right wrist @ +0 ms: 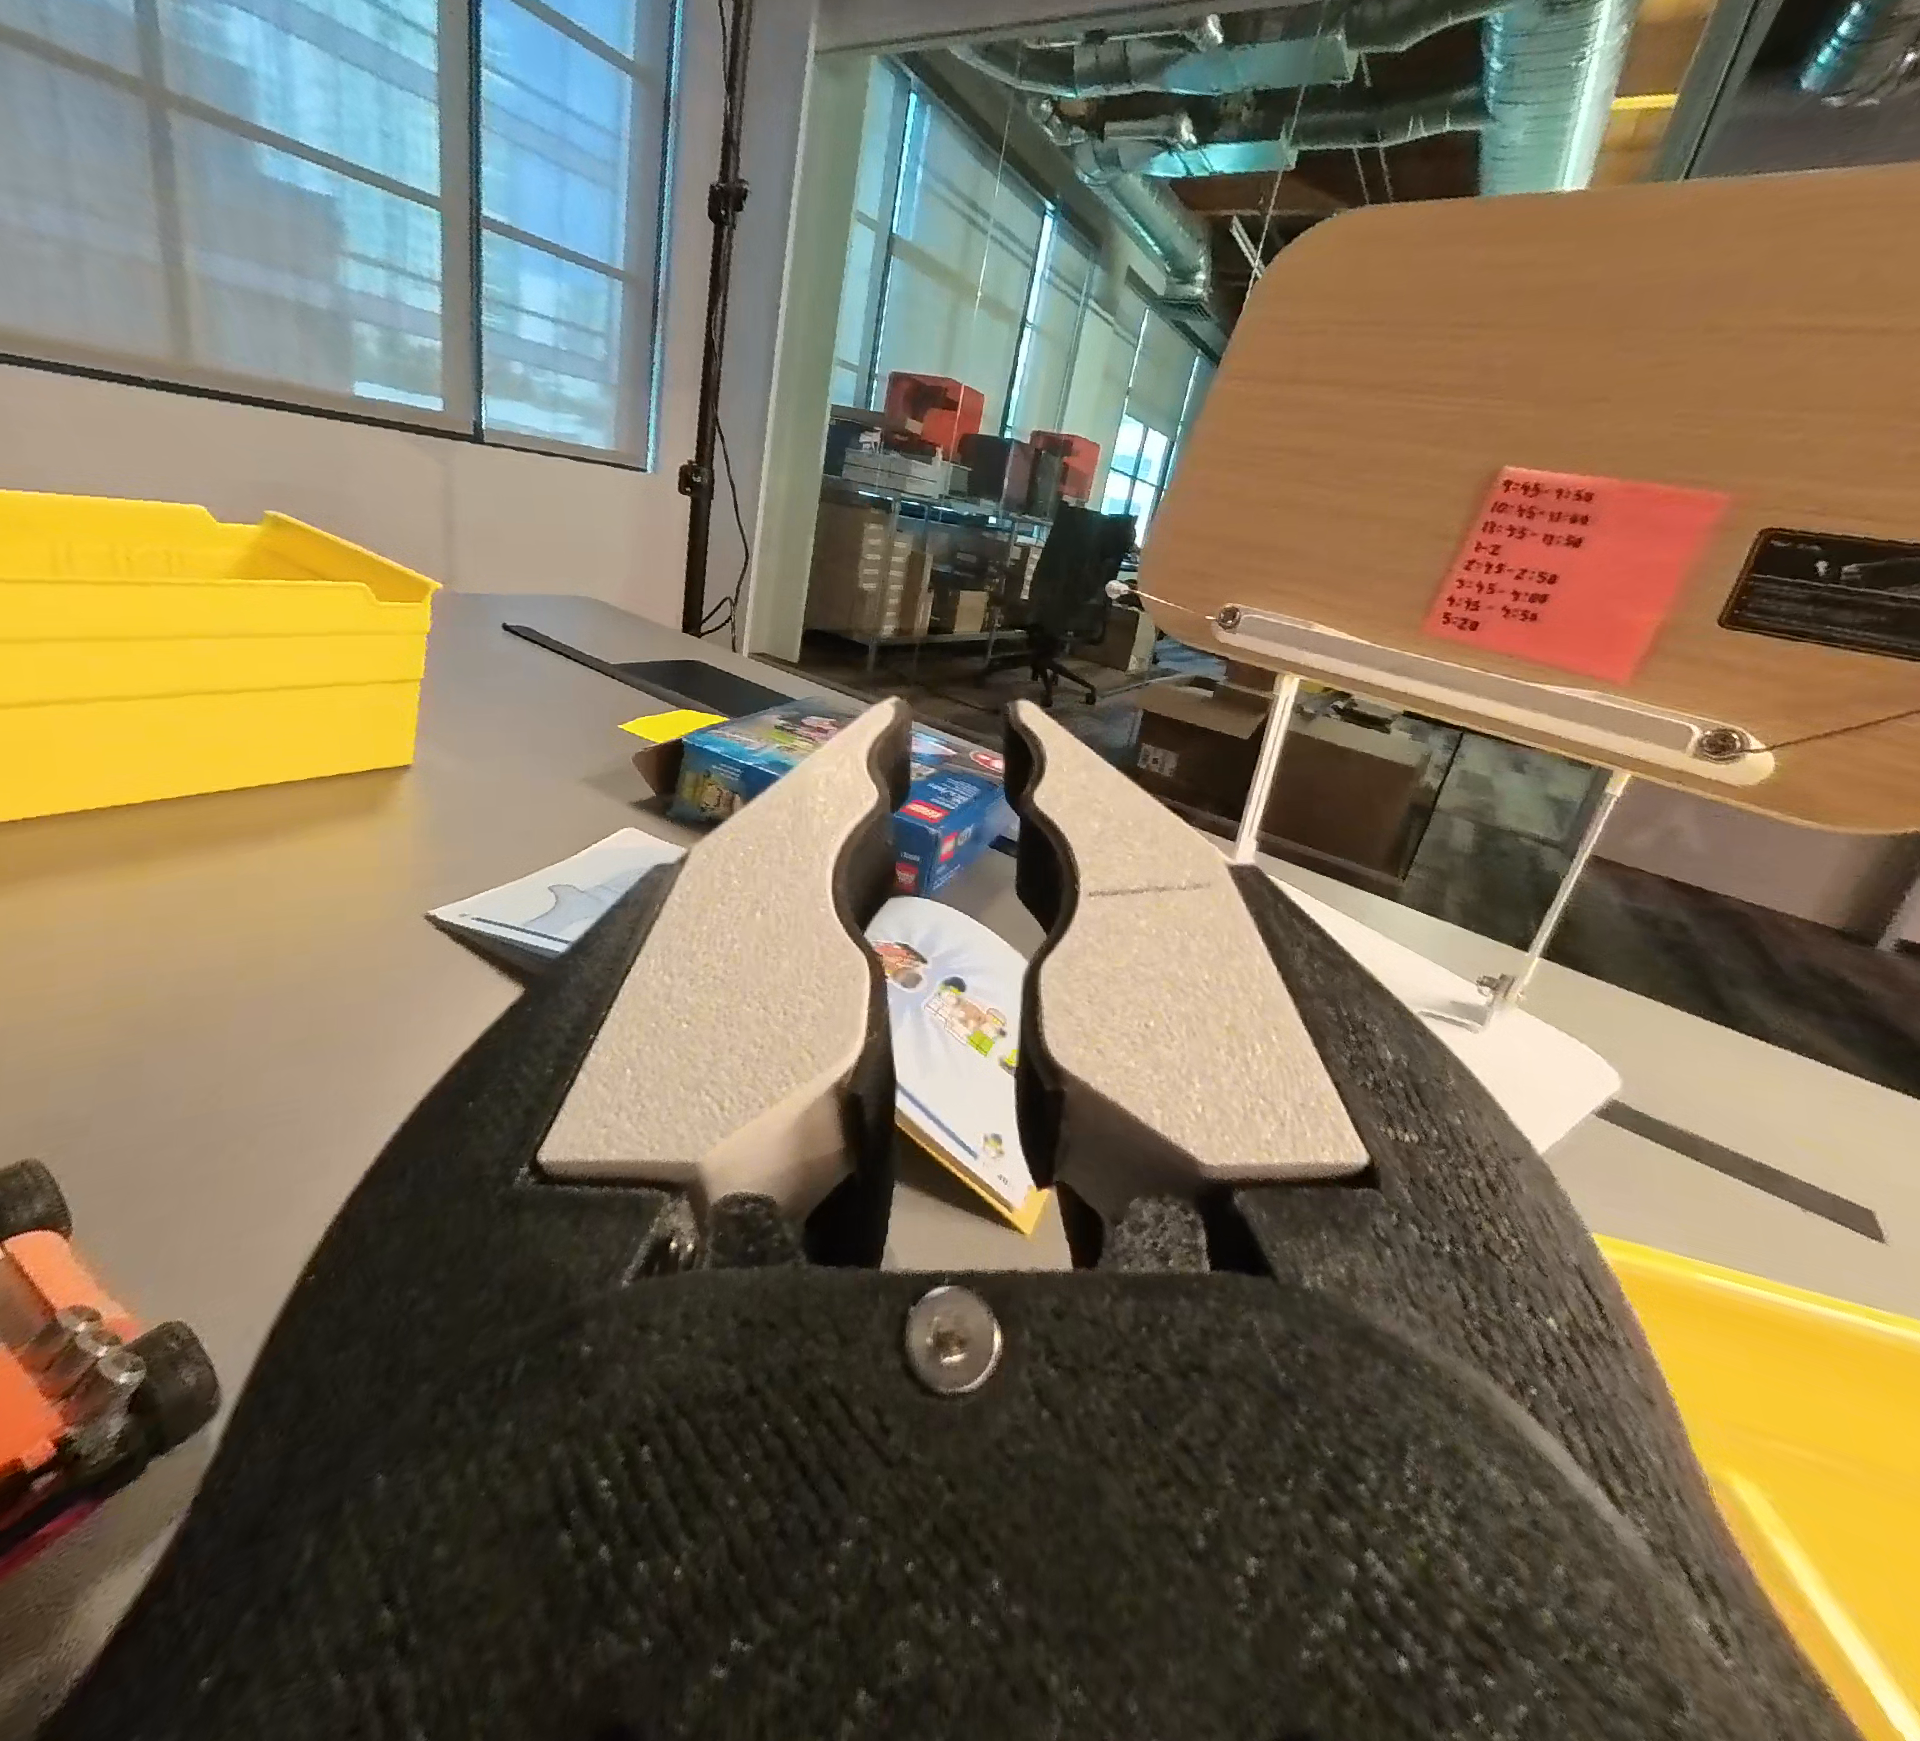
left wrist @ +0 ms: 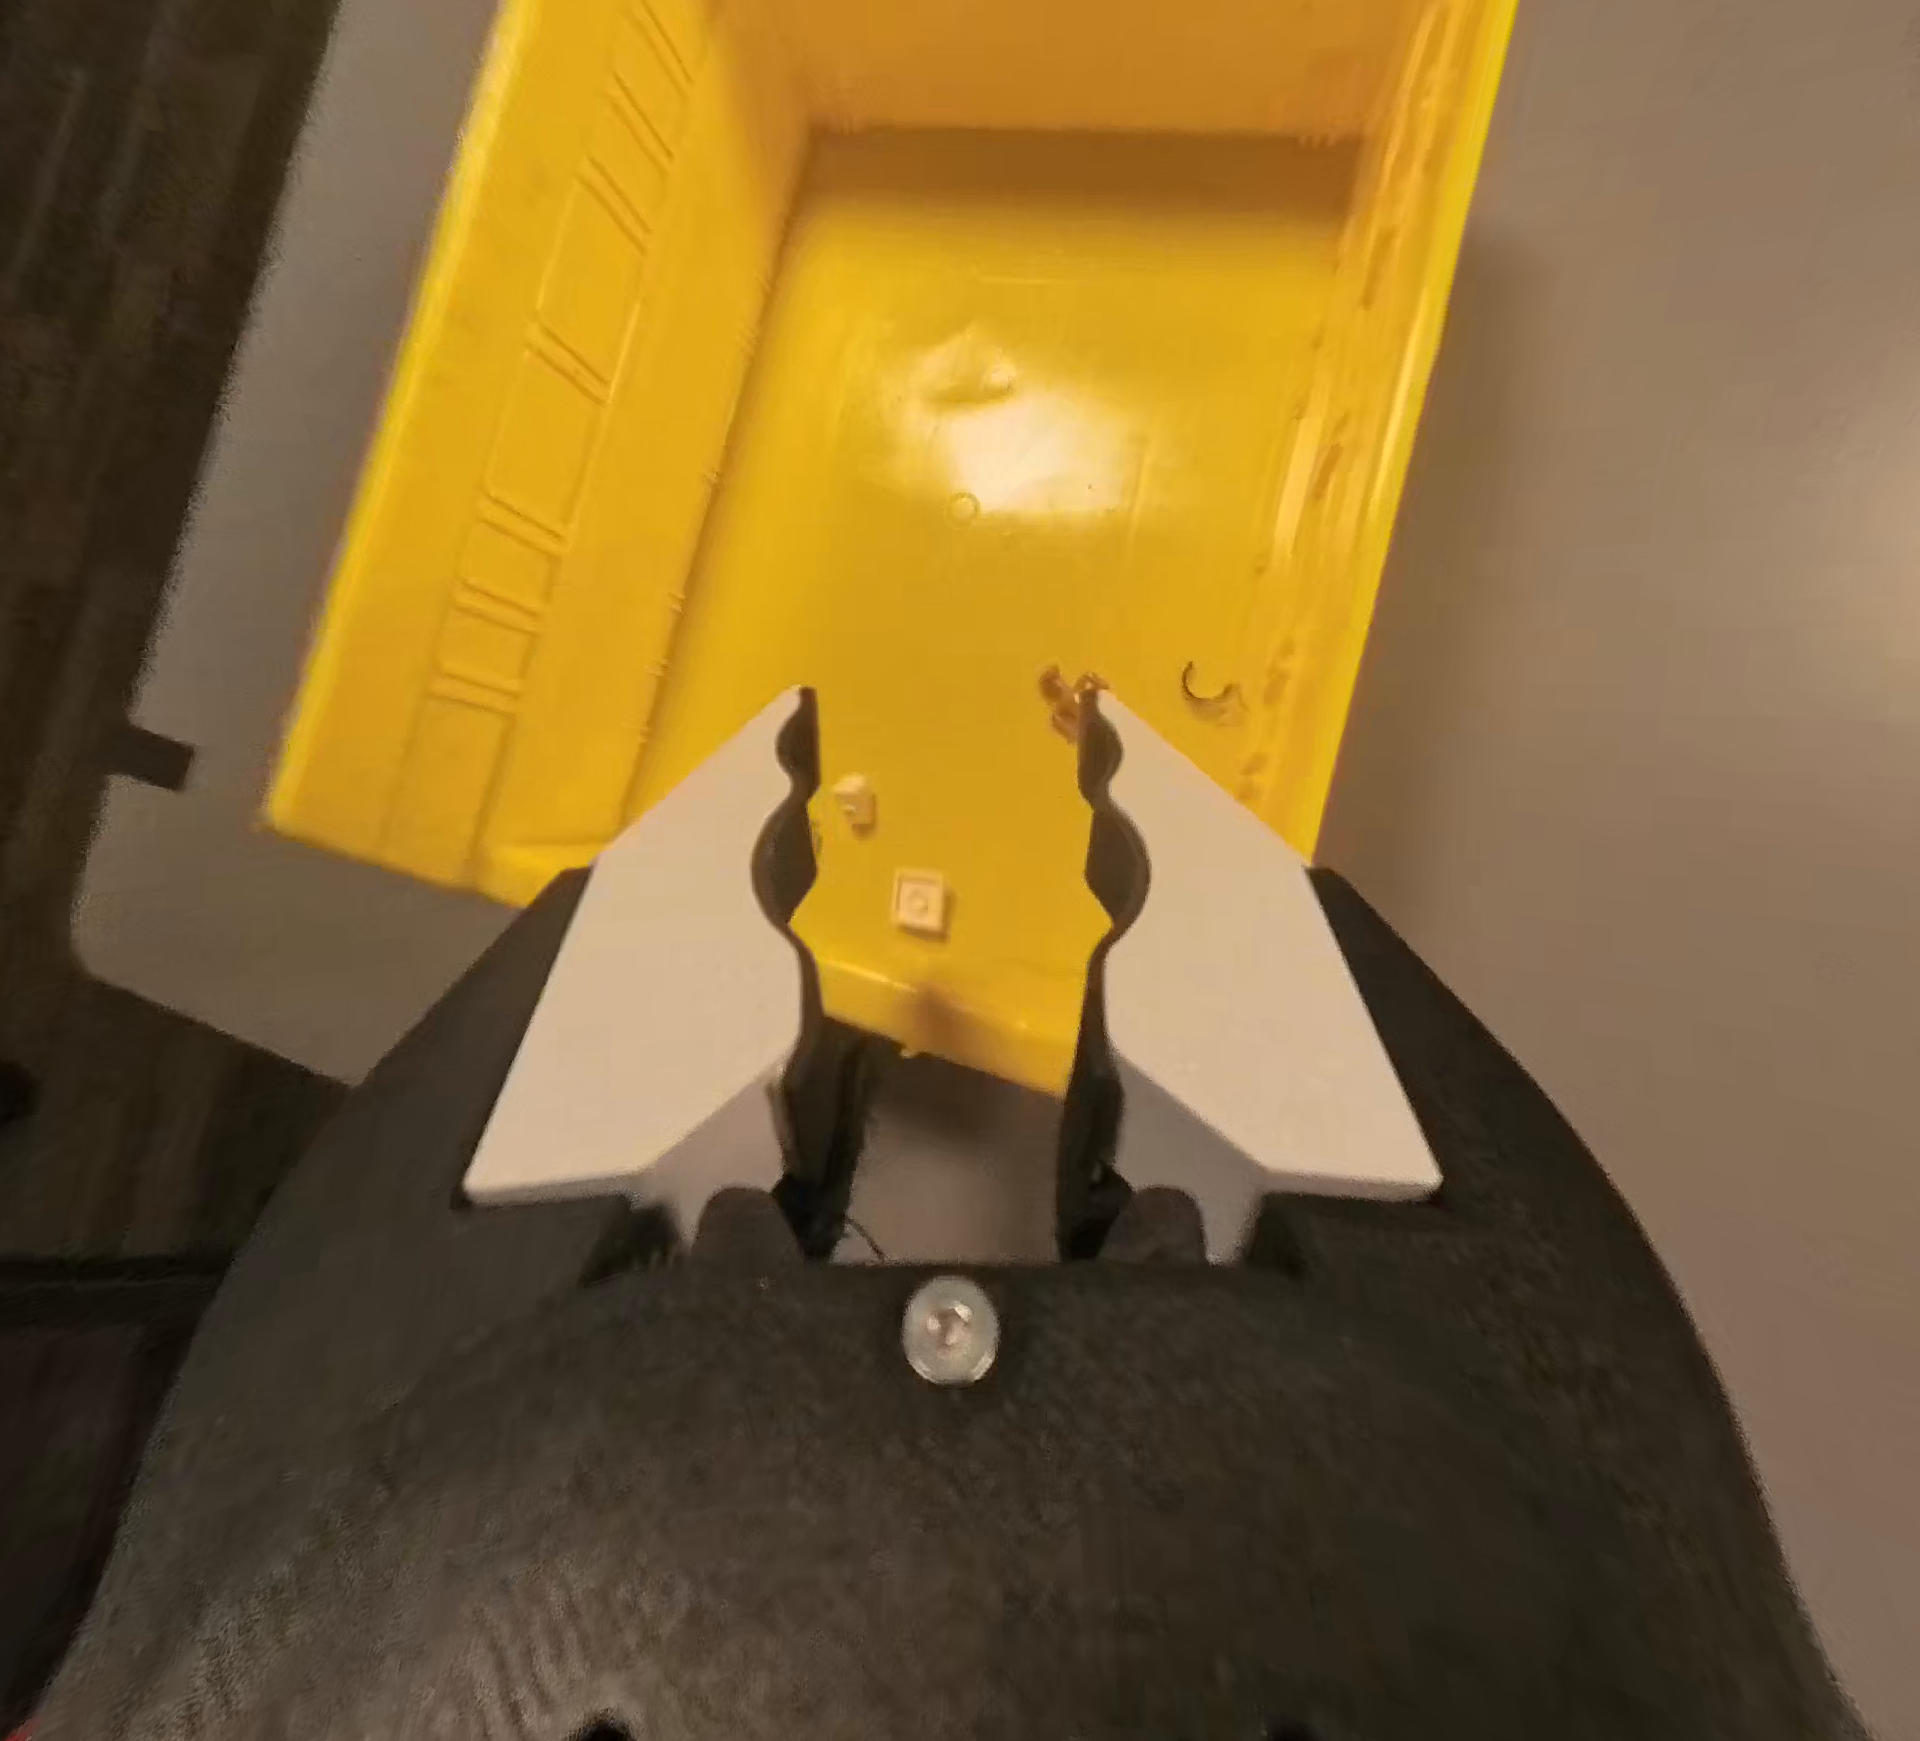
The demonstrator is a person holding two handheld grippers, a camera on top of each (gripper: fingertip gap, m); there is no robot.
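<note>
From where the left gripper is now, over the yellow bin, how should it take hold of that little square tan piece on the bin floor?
Come straight down on the square tan piece and pinch two opposite flat side edges. It lies flat on the yellow bin floor, so only its thin sides offer grip. The left gripper is open and wider than the piece; I'd judge a slight pull-back centres it.

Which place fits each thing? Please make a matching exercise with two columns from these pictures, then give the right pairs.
Things:
1. small pale square brick
2. pink paper note
3. blue cardboard toy box
4. orange toy vehicle with black wheels

Places:
A. on the tilted wooden board
B. on the floor of the yellow plastic bin
C. at the lower left edge of the right wrist view
D. on the grey table, beyond the right gripper's fingers

Pairs: 1-B, 2-A, 3-D, 4-C
</note>
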